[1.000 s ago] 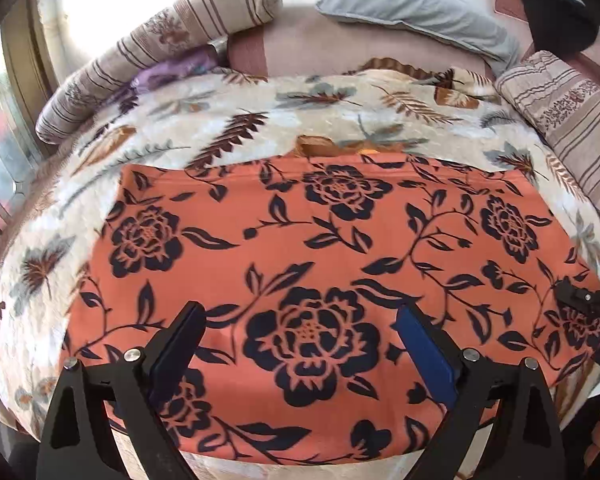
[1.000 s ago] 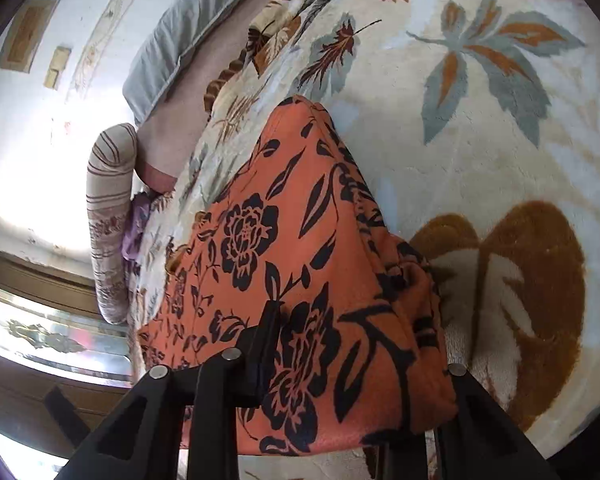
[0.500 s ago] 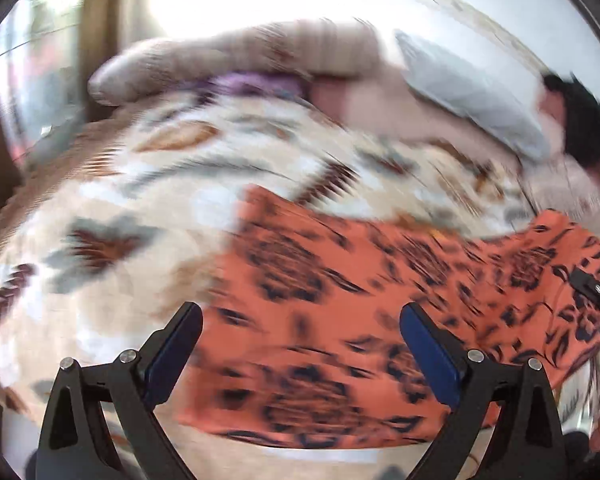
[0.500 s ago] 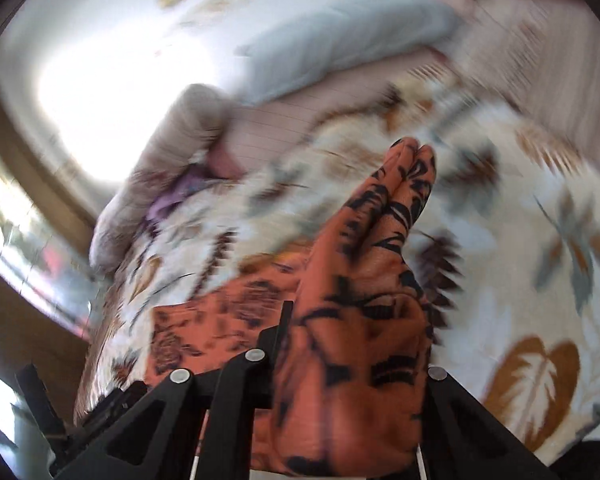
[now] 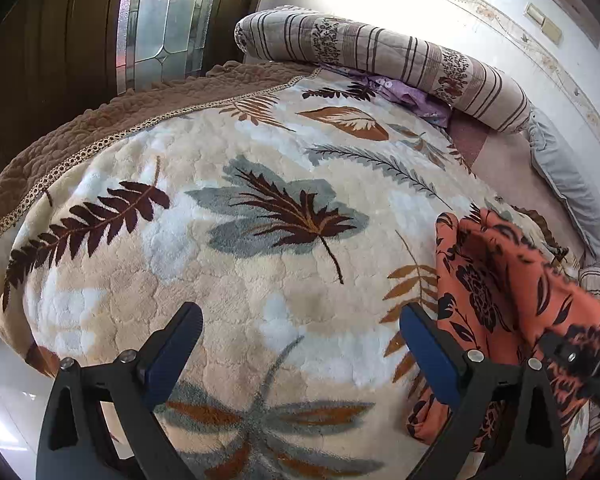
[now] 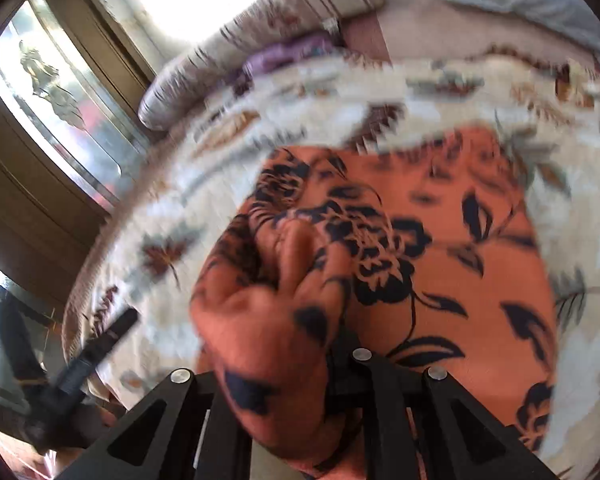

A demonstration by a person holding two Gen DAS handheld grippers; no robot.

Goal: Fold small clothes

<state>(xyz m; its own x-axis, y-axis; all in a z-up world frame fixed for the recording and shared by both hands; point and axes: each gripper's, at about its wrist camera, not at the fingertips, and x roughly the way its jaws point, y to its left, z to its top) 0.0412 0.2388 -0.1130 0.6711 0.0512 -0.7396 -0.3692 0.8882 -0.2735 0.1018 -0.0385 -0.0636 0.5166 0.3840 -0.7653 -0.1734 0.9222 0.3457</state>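
Observation:
An orange garment with black flowers (image 6: 440, 248) lies on the leaf-patterned blanket (image 5: 260, 216). My right gripper (image 6: 300, 344) is shut on a bunched edge of it, and the cloth drapes over the fingers and hides the tips. The right wrist view is blurred. In the left wrist view the garment (image 5: 496, 280) rises in a fold at the right, past my right finger. My left gripper (image 5: 300, 336) is open and empty over bare blanket, left of the garment. The left gripper also shows at the lower left of the right wrist view (image 6: 96, 344).
A striped rolled quilt (image 5: 384, 56) and a grey pillow (image 5: 568, 176) lie at the far side of the bed. A purple cloth (image 5: 404, 92) sits by the quilt. The blanket's brown border (image 5: 80, 128) marks the left edge, with a glass door (image 5: 164, 20) beyond.
My right gripper has lifted its edge of the garment and carried it leftward over the rest. My left gripper has swung left off the garment, still open.

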